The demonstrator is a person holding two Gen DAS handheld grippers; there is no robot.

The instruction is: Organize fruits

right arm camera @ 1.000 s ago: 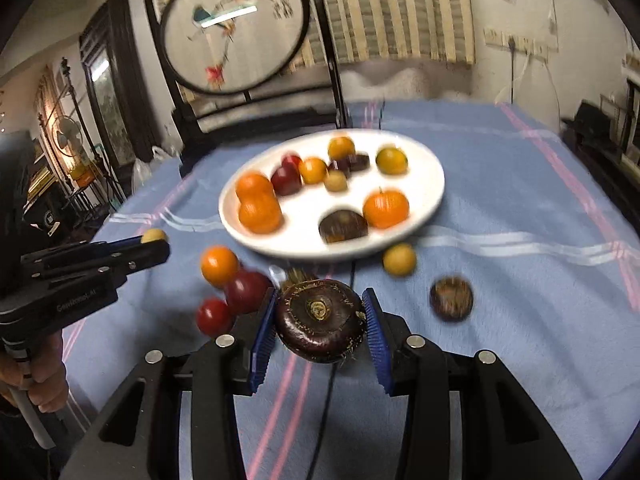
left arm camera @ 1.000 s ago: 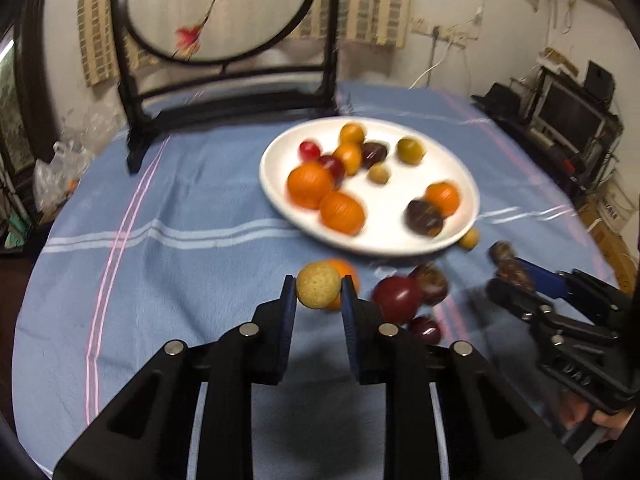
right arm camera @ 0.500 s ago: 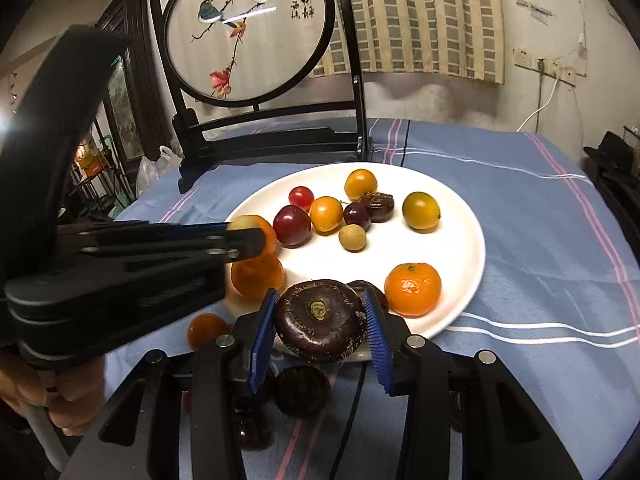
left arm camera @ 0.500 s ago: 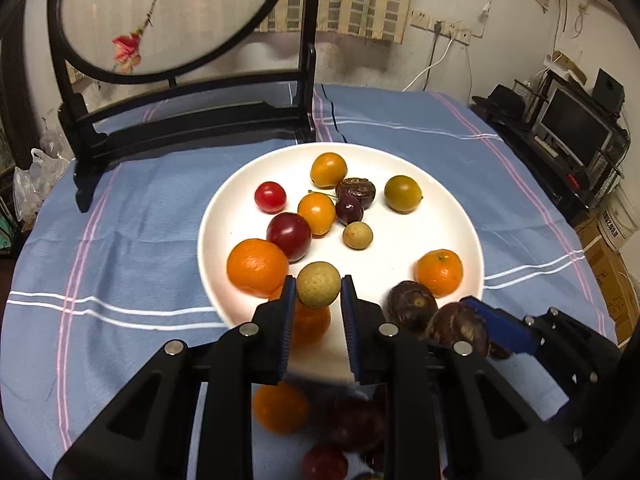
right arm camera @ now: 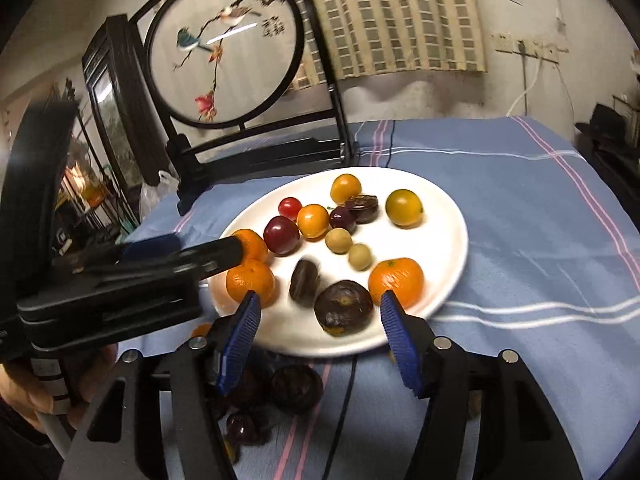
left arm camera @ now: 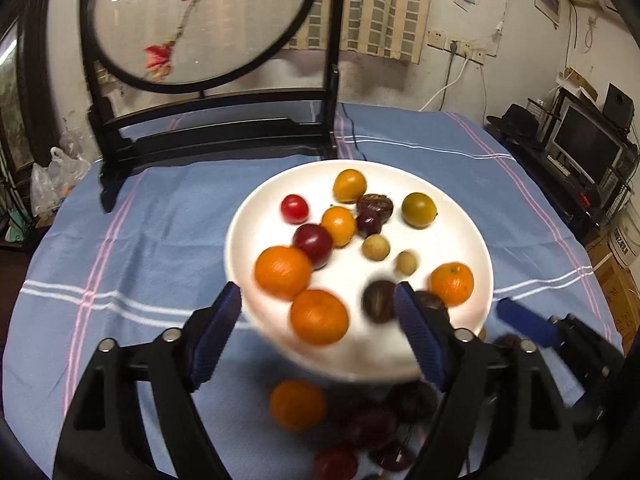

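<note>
A white plate (left arm camera: 460, 216) (right arm camera: 448, 216) on the blue cloth holds oranges, red plums, small yellow fruits and dark brown fruits. My left gripper (left arm camera: 318, 324) is open and empty over the plate's near edge. A small tan fruit (left arm camera: 406, 263) lies on the plate just beyond it. My right gripper (right arm camera: 318, 320) is open, with a dark brown fruit (right arm camera: 343, 307) lying on the plate between its fingers. The left gripper also shows in the right wrist view (right arm camera: 192, 258), over the plate's left side.
Several fruits lie on the cloth in front of the plate: an orange (left arm camera: 297, 404) and dark red and brown ones (left arm camera: 370, 426) (right arm camera: 297, 388). A black-framed round embroidery screen (left arm camera: 200, 24) stands behind the plate. A cable (right arm camera: 340, 412) runs under the plate.
Both grippers have opened. The tan fruit left the left gripper and the dark brown fruit left the right gripper; both now lie on the plate.
</note>
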